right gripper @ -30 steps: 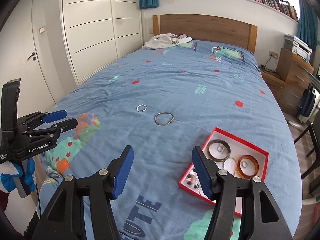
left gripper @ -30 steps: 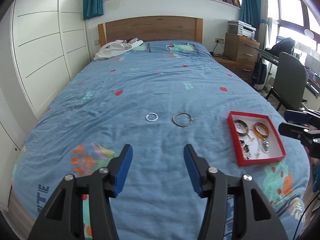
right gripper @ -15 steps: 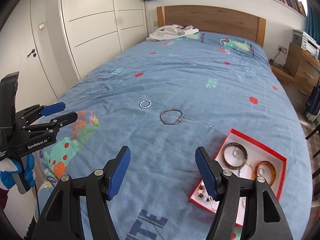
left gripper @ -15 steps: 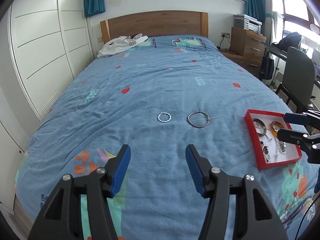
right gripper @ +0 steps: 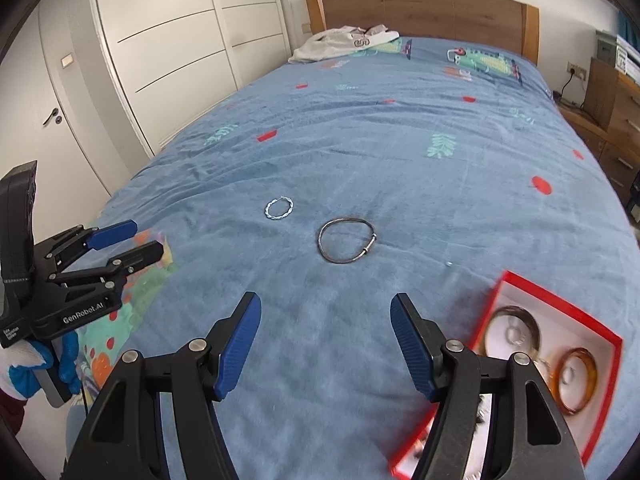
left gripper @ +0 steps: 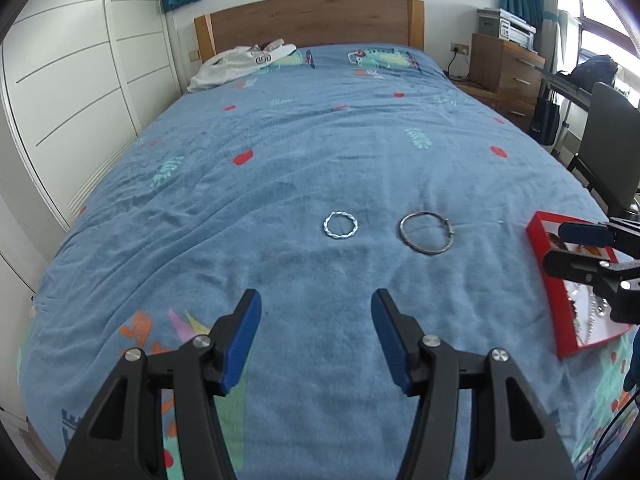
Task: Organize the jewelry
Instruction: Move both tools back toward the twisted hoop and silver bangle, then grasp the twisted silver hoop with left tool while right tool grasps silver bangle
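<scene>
A small twisted silver bracelet (left gripper: 340,225) and a larger thin metal bangle (left gripper: 426,233) lie side by side on the blue bedspread; both also show in the right wrist view, the bracelet (right gripper: 279,208) left of the bangle (right gripper: 346,239). A red jewelry box (right gripper: 600,330) at the right holds bangles, an amber one (right gripper: 577,380) and chains. My left gripper (left gripper: 316,334) is open and empty, short of the bracelet. My right gripper (right gripper: 326,340) is open and empty, short of the bangle, beside the box.
The bed (left gripper: 320,128) has a wooden headboard and a white garment (left gripper: 240,62) near the pillows. White wardrobe doors (right gripper: 160,40) run along the left. A wooden dresser (left gripper: 504,68) and a dark chair (left gripper: 612,140) stand at the right.
Both grippers have moved forward toward the two loose bracelets, which now appear larger and closer. Both stay open. The jewelry has not moved.
</scene>
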The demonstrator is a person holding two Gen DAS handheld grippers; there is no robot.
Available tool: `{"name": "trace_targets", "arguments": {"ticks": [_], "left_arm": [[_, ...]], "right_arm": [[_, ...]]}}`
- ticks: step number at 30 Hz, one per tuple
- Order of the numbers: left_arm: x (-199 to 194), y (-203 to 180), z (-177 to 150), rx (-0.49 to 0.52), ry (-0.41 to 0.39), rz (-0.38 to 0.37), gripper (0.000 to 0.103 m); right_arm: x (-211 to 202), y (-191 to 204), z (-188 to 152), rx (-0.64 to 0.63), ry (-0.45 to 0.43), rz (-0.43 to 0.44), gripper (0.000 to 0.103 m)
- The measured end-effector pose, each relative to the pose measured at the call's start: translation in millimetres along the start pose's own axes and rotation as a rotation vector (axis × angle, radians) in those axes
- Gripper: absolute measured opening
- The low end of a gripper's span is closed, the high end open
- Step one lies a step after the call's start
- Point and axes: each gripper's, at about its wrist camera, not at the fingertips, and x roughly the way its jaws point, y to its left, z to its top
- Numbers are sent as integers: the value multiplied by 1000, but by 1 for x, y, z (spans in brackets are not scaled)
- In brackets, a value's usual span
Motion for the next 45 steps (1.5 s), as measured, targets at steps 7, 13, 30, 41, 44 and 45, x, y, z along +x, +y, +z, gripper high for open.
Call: {"name": "trace_targets", "arguments": {"ticks": [7, 13, 30, 41, 44, 45], "left_arm": [[47, 6, 5, -2, 49, -2, 55], [89, 17, 6, -33, 100, -21, 55], [154, 11, 22, -39, 136, -123, 59], [187, 4, 54, -7, 140, -178, 62], [194, 6, 58, -8, 137, -184, 62], [195, 5, 57, -6, 134, -184, 62]], "right_arm": [[45, -3, 14, 8, 37, 23, 67], [78, -7, 21, 13, 68, 31, 71], [142, -23, 27, 1, 151, 46, 75], [165, -27, 42, -46, 163, 32, 75], [172, -27, 46, -63, 173, 20, 75], [175, -27, 47, -64, 176, 18, 75]]}}
